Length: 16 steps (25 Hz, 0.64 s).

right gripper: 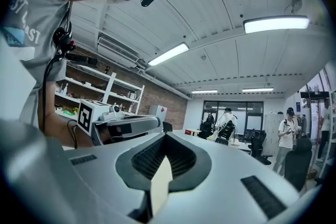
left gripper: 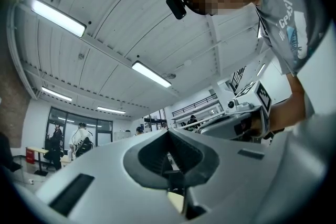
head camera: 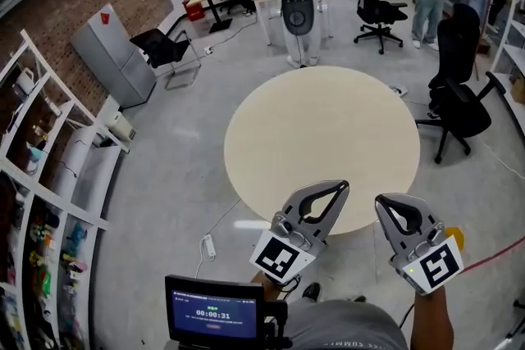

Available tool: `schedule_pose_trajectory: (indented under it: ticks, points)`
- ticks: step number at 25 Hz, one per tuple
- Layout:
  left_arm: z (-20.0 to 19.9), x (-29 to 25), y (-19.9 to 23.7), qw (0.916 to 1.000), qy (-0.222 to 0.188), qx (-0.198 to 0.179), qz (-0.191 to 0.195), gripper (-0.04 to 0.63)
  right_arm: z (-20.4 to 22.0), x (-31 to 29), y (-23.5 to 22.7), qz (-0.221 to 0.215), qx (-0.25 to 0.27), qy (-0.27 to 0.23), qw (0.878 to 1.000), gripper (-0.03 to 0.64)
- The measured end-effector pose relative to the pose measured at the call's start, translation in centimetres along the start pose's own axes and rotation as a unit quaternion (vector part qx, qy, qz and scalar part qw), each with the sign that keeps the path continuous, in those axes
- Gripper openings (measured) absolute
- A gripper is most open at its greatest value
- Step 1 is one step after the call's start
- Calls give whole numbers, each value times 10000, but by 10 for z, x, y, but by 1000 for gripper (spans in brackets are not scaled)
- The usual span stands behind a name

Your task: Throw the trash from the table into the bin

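The round, smooth, beige table (head camera: 321, 145) is seen just ahead of the left gripper (head camera: 340, 187) and the right gripper (head camera: 384, 202). Both are grey and ribbed inside, with jaws pressed together on nothing. Where trash or bin lies cannot be told. "00:00:31" is read on a small screen (head camera: 214, 312).

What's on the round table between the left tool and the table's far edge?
Nothing. In the head view, only the bare round table stretches from the left tool to its far edge.
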<state>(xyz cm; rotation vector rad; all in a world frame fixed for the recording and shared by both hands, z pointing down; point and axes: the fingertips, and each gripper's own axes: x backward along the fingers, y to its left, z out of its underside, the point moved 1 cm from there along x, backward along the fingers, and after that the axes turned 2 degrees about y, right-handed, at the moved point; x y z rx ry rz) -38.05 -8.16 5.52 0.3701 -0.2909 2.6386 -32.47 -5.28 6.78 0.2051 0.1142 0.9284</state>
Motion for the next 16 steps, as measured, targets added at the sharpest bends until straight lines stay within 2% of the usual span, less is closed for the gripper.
schedule_pose_trajectory:
  ticks: [4, 9, 16]
  points:
    - [3, 15, 12, 10000, 11, 31, 7, 41, 10, -11, 11, 17, -39, 229, 9997, 9]
    - [14, 21, 25, 9999, 14, 78, 101, 41, 16, -25, 14, 117, -40, 107, 9999, 9]
    - [19, 27, 35, 9996, -34, 169, 232, 41, 37, -27, 18, 342, -123, 674, 9971, 9]
